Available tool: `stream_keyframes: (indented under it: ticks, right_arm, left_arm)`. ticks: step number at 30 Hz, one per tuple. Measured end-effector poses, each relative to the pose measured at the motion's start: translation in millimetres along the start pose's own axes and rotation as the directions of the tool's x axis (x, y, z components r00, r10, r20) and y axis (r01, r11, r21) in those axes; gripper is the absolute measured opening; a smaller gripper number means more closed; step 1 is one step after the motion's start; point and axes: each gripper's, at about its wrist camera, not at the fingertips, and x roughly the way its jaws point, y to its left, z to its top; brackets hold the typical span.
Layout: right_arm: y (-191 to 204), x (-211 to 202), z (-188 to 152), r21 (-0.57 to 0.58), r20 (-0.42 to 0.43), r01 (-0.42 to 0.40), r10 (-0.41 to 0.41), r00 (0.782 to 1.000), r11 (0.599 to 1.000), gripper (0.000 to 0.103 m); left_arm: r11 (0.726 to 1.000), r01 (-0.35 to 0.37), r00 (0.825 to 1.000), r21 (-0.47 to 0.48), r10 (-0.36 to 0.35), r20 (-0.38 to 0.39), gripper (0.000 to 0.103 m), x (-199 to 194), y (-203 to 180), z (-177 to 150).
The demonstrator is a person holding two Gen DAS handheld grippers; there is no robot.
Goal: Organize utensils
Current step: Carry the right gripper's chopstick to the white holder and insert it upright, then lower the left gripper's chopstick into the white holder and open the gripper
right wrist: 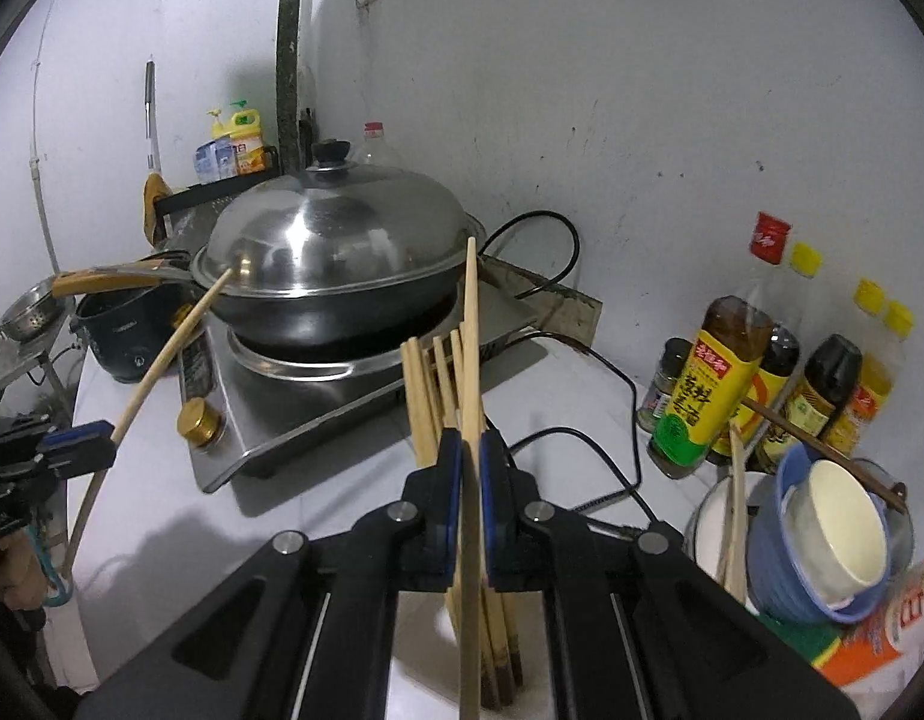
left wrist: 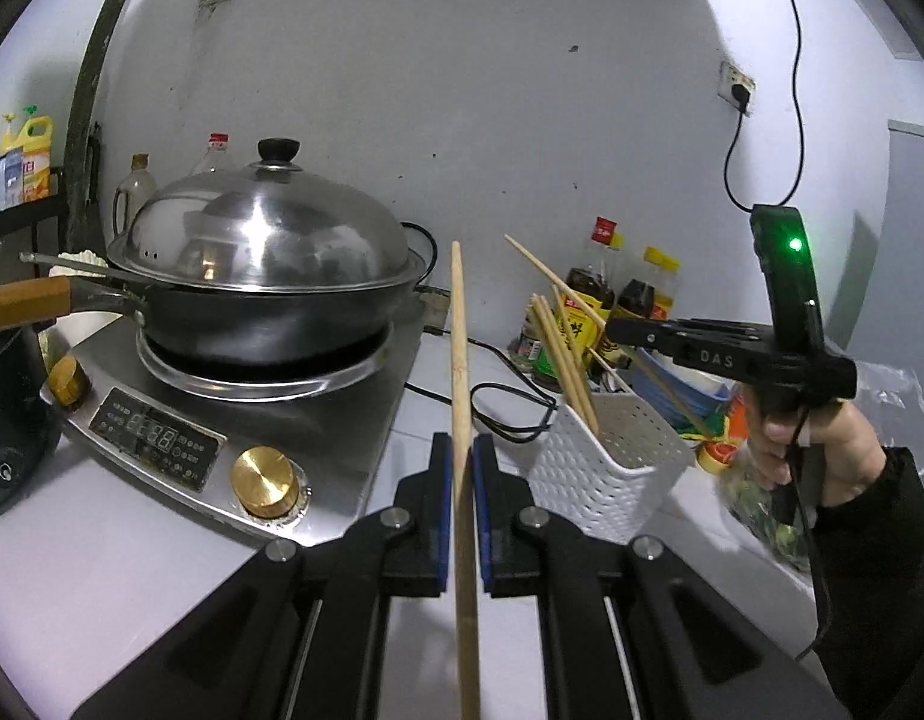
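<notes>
Left gripper [left wrist: 461,462] clamped on one chopstick [left wrist: 459,348], white holder [left wrist: 606,468] just right and ahead. Right gripper [right wrist: 471,462] pinching another chopstick [right wrist: 471,324] directly above the bundle [right wrist: 423,396] already standing inside. Likely risk: thin sticks pivoting, slipping, missing the holder, or tipping it.

the right gripper [right wrist: 471,450] has its blue-padded jaws closed on a single pale chopstick [right wrist: 471,360] that stands nearly upright, directly above a bundle of chopsticks [right wrist: 429,396] standing below and behind the jaws. at the left edge the left gripper [right wrist: 81,441] clamps a second chopstick [right wrist: 162,360], tilted so its tip points toward the steel lid [right wrist: 336,240] of the wok [right wrist: 342,306] on the induction cooker [right wrist: 294,402]. at right, sauce bottles [right wrist: 720,378] stand against the wall behind stacked bowls [right wrist: 822,540] holding more chopsticks.
</notes>
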Motion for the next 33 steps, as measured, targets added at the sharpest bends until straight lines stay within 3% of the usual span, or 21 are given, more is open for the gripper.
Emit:
stream_keyframes:
  ticks: [6, 20, 26, 33]
  right_arm:
    - [2.2, 21.5, 2.2, -0.017, -0.022, -0.005, 0.005, 1.000, 1.000, 0.006]
    - [2.7, 28.3, -42.9, -0.042, -0.128, -0.001, -0.004, 0.992, 0.999, 0.006]
    - [-9.8, -3.1, -52.0, -0.006, -0.073, -0.006, 0.005, 0.997, 1.000, 0.023]
    - [-31.4, -41.5, -65.0, 0.081, 0.002, 0.012, -0.013, 1.000, 0.997, 0.026]
  left_arm:
    - [1.000, 0.009, 1.000, -0.022, -0.009, 0.003, 0.006, 11.5, 8.2, 3.6]
    - [0.997, 0.049, 0.998, -0.053, -0.047, 0.036, 0.006, 20.1, -13.2, 20.2]
    - [0.995, 0.058, 0.998, -0.077, -0.056, 0.036, 0.006, 32.6, -34.2, 27.3]
    - [0.990, 0.084, 0.996, -0.115, -0.079, 0.043, 0.006, 57.2, -59.5, 41.7]
